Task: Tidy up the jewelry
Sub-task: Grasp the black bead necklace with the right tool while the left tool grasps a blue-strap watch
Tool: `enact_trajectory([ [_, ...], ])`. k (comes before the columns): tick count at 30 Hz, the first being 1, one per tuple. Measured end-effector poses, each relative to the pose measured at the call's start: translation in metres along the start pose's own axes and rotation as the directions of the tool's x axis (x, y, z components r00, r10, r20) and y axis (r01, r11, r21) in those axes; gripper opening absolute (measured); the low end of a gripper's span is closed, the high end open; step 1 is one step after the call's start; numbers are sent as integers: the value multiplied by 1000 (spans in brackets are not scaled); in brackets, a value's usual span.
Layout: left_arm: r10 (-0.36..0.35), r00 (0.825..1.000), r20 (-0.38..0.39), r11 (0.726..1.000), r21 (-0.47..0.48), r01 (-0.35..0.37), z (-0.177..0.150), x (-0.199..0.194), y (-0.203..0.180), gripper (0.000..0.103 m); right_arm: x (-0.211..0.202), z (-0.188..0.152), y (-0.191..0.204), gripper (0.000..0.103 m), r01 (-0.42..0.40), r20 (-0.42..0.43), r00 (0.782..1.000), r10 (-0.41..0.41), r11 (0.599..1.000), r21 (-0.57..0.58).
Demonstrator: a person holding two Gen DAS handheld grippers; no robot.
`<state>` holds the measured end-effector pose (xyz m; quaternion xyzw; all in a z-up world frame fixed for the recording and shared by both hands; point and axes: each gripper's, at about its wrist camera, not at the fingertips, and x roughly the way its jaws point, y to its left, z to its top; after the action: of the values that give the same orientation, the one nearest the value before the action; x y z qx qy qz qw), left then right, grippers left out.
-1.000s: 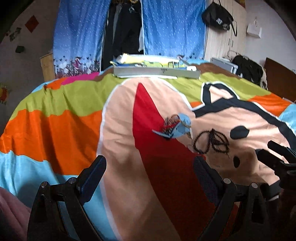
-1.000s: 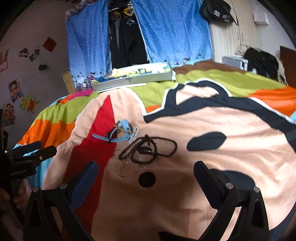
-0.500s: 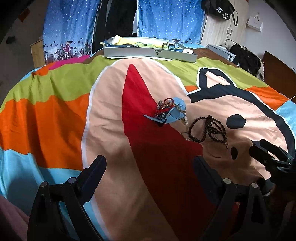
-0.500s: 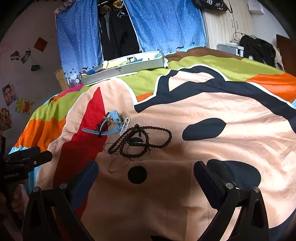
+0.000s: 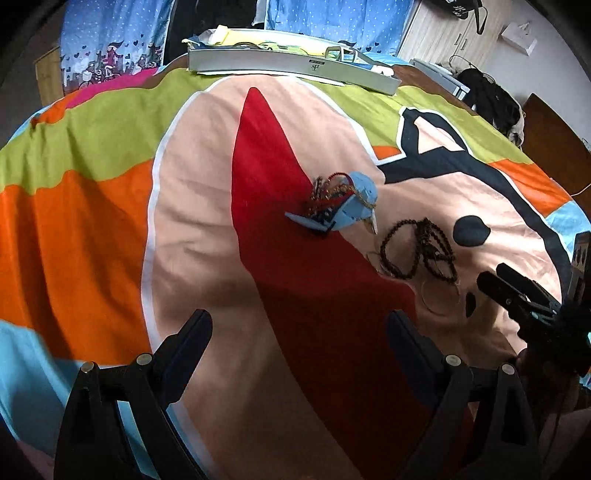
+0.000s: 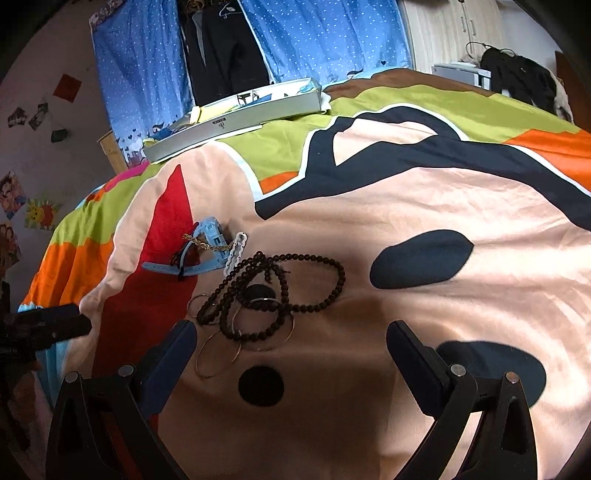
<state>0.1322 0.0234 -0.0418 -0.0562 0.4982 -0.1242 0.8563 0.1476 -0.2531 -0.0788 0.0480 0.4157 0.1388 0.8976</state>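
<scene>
A heap of jewelry lies on a colourful bedspread [image 5: 110,206]. A dark beaded necklace [image 6: 284,288] [image 5: 417,251] is coiled over thin hoop rings [image 6: 218,354]. Beside it a light blue watch [image 6: 207,251] [image 5: 351,206] is tangled with a gold chain [image 6: 203,243] and a white clip [image 6: 236,254]. My right gripper [image 6: 291,343] hovers open just short of the beads, its left finger near the hoops. My left gripper [image 5: 299,332] is open over the red patch, well short of the watch. In the left wrist view the right gripper [image 5: 517,291] shows at the right edge.
A long grey tray [image 5: 291,66] [image 6: 232,122] holding assorted items rests at the far edge of the bed. Blue curtains [image 6: 325,33] and hanging dark clothes stand behind it. A dark bag [image 6: 517,77] lies at the far right.
Both grippers have moved forward and lower toward the jewelry heap, which now looks larger and nearer. The jewelry itself has not moved.
</scene>
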Motion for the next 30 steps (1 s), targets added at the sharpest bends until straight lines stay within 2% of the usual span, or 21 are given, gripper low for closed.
enact_trajectory([
  [5, 9, 1000, 10, 1000, 6, -9, 16, 14, 6, 92, 9, 3, 2, 103, -8, -18, 1000, 7, 999, -42],
  [13, -107, 994, 26, 992, -58, 108, 40, 32, 19, 92, 17, 17, 2, 103, 2, -31, 1000, -4, 997, -75],
  [21, -118, 993, 31, 986, -113, 121, 54, 50, 33, 90, 32, 24, 13, 98, -16, -42, 999, 13, 996, -90],
  [25, -149, 989, 7, 979, -138, 148, 54, 59, 39, 70, 40, 24, 20, 91, -25, -45, 999, 22, 997, -75],
  [30, -195, 981, 3, 969, -156, 193, 54, 62, 43, 53, 47, 28, 26, 87, -36, -48, 998, 32, 996, -77],
])
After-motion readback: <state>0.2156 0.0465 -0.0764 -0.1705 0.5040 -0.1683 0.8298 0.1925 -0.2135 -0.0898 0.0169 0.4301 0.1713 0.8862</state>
